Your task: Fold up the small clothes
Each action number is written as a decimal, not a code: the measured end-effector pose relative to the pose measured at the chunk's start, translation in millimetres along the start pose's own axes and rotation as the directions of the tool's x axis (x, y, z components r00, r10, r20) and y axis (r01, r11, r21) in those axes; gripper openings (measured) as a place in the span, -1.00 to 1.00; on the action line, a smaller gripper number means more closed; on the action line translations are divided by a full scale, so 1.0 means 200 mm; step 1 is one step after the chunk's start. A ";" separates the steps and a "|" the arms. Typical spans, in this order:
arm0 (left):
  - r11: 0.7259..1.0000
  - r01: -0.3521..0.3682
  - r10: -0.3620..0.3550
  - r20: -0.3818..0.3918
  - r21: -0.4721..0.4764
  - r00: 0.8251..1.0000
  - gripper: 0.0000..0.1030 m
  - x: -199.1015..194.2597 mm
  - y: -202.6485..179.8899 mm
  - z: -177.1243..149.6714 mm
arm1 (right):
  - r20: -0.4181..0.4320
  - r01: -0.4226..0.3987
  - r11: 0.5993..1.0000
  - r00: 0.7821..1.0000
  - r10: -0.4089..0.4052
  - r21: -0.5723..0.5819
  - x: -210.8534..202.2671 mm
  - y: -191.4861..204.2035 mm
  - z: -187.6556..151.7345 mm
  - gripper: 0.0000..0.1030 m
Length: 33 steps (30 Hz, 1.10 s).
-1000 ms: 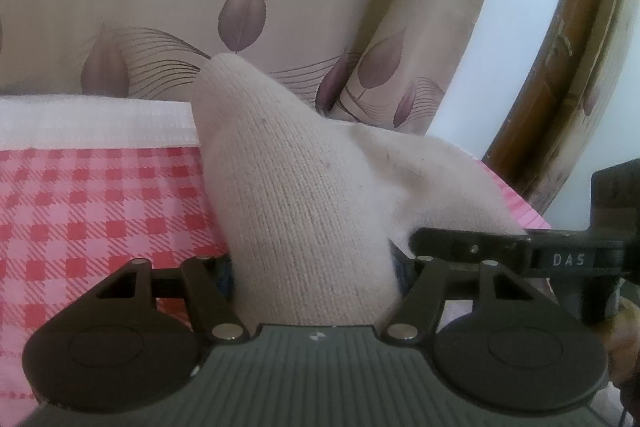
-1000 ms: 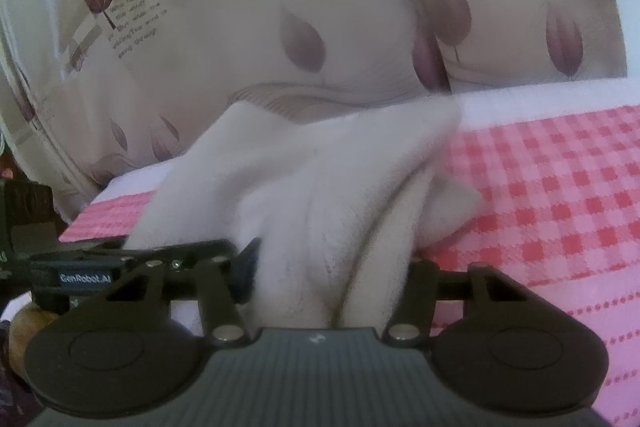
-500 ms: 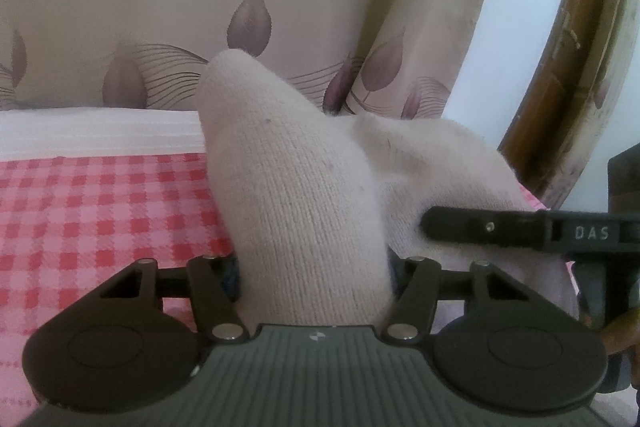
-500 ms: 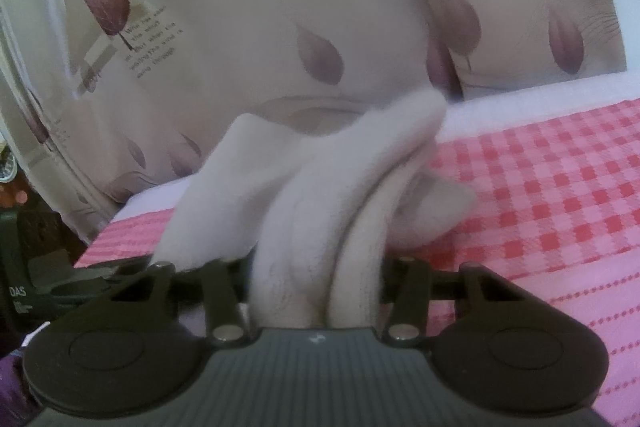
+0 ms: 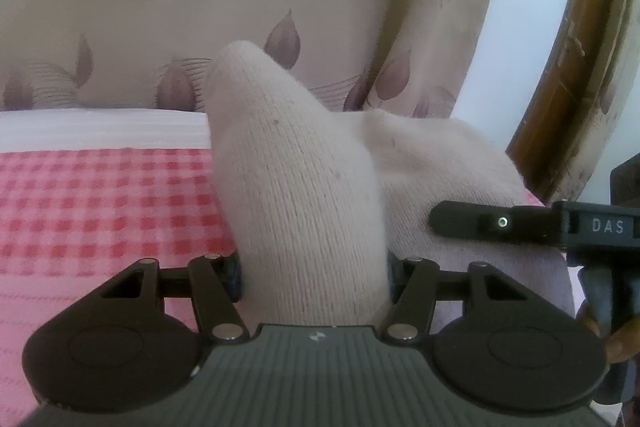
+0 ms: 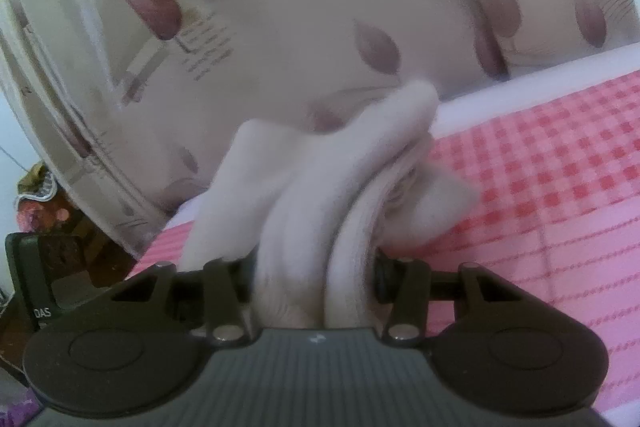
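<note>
In the left wrist view, the left gripper (image 5: 314, 279) is clamped on a thick fold of the cream knit garment (image 5: 296, 195), which fills the lower centre of the frame and rises to a blunt tip at centre. The rest of the cloth runs off to the right of the frame, where a finger of the right gripper (image 5: 472, 223) reaches in over it from the right edge. The red checked cloth (image 5: 100, 195) lies at the left, behind and below the garment. In the right wrist view, which is blurred, the right gripper (image 6: 316, 279) is clenched on bunched ridges of the same garment (image 6: 320, 187), whose long line slants from bottom centre up towards the centre right, over the checked cloth at the right. The left gripper's body shows at the lower left edge. Both hold the garment side by side, so I judge that the fold turns on carrying the two held ends together.
</note>
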<state>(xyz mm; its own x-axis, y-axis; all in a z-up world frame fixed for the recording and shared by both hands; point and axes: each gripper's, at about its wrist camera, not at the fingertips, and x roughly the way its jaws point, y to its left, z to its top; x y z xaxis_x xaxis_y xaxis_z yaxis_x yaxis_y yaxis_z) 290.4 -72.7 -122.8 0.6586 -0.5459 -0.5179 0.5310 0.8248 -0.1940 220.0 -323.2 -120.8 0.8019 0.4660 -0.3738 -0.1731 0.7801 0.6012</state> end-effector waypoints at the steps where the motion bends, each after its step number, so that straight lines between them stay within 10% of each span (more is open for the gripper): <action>1: 1.000 -0.006 0.006 0.001 -0.001 1.000 0.14 -0.03 0.00 -0.01 | 0.000 -0.006 1.000 1.000 0.006 0.000 -0.01 0.02 -0.02 -0.06; 33: 0.997 -0.074 0.072 0.057 0.027 0.996 0.13 -0.93 0.02 -0.29 | 0.005 -0.149 0.989 0.989 0.149 0.008 -0.34 0.63 -0.42 -0.06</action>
<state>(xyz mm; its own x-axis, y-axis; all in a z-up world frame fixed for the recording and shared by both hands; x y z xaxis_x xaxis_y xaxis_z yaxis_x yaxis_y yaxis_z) 138.1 40.8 -75.9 0.7246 -0.4924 -0.4822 0.4951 0.8586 -0.1327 95.5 -222.3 -78.6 0.7700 0.5751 -0.2762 -0.2866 0.6985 0.6557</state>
